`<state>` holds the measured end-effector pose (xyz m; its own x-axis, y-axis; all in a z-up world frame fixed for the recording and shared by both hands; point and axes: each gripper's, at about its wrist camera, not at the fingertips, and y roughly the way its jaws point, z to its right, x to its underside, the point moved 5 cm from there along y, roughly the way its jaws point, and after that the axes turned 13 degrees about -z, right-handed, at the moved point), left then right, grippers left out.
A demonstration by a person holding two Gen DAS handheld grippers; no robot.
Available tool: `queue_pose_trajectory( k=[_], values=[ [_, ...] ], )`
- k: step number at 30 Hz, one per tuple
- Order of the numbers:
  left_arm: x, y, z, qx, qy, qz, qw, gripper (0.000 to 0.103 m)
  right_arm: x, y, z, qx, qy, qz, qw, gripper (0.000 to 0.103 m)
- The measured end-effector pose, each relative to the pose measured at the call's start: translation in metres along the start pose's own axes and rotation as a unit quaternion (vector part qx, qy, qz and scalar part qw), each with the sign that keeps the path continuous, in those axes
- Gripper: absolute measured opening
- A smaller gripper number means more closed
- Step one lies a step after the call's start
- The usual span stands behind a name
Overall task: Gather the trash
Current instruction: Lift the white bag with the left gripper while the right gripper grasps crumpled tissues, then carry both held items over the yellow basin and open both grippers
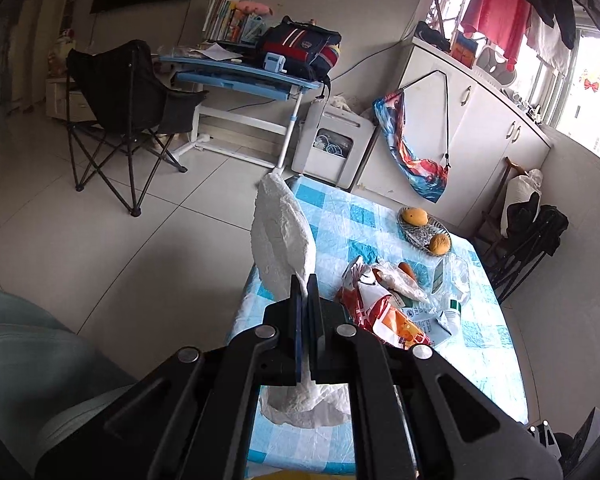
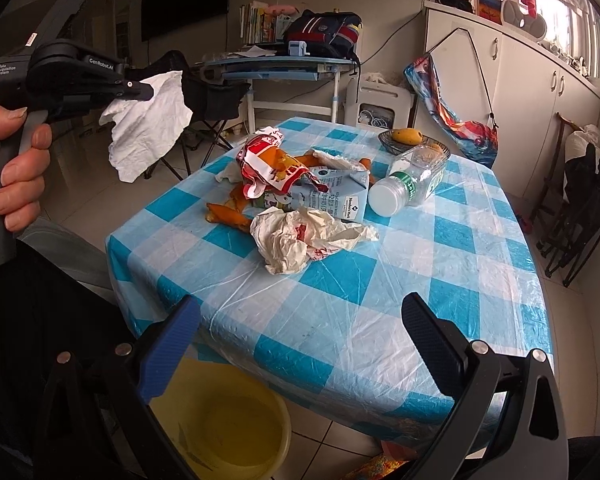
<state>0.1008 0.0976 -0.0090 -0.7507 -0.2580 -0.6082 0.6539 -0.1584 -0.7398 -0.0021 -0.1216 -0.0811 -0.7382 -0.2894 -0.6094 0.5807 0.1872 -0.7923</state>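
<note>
We have the white tissue (image 2: 148, 124) pinched in the left gripper (image 1: 305, 280), held in the air left of the table (image 2: 380, 300). Right gripper (image 2: 300, 320) jaws wide, empty. Yellow bin (image 2: 236, 432) below is half hidden by the fingers.

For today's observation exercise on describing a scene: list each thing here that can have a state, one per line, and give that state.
left gripper: shut on the white tissue, held up off the table
white tissue: crumpled, hanging from the jaws
right gripper: open, empty
milk carton: lying on its side, flattened
plastic bottle: lying on its side, capped
crumpled plastic bag: on the table, loose
yellow bin: on the floor, looks empty
fruit bowl: upright, holding fruit
</note>
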Motion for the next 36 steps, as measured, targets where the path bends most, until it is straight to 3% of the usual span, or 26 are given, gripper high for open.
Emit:
queue_pose_trajectory(
  k=[12,14,16,18,25,30,36],
  values=[
    [0.004,0.016,-0.005,0.034,-0.028,-0.028,0.9987,0.003,-0.059,0.075,0.011,0.02,0.003,-0.038,0.999,0.094],
    [0.005,0.02,-0.008,0.04,-0.036,-0.036,0.9979,0.003,-0.061,0.088,0.012,0.014,0.005,-0.054,0.998,0.084],
    [0.004,0.024,-0.01,0.043,-0.041,-0.04,0.9975,0.003,-0.059,0.102,0.015,-0.001,0.012,-0.081,0.997,0.057],
    [0.003,0.025,-0.009,0.044,-0.04,-0.041,0.9974,0.003,-0.056,0.108,0.018,-0.02,0.022,-0.086,0.996,0.053],
    [0.004,0.028,0.001,0.048,-0.027,-0.043,0.9976,0.003,-0.047,0.088,0.022,-0.055,0.037,-0.075,0.995,0.032],
    [0.005,0.024,0.004,0.067,-0.02,-0.039,0.9968,0.003,-0.043,0.052,0.025,-0.097,0.064,-0.04,0.992,0.03],
    [0.01,0.019,0.014,0.126,-0.006,-0.037,0.9913,0.003,-0.033,0.016,0.031,-0.144,0.103,-0.007,0.984,0.03]
  ],
)
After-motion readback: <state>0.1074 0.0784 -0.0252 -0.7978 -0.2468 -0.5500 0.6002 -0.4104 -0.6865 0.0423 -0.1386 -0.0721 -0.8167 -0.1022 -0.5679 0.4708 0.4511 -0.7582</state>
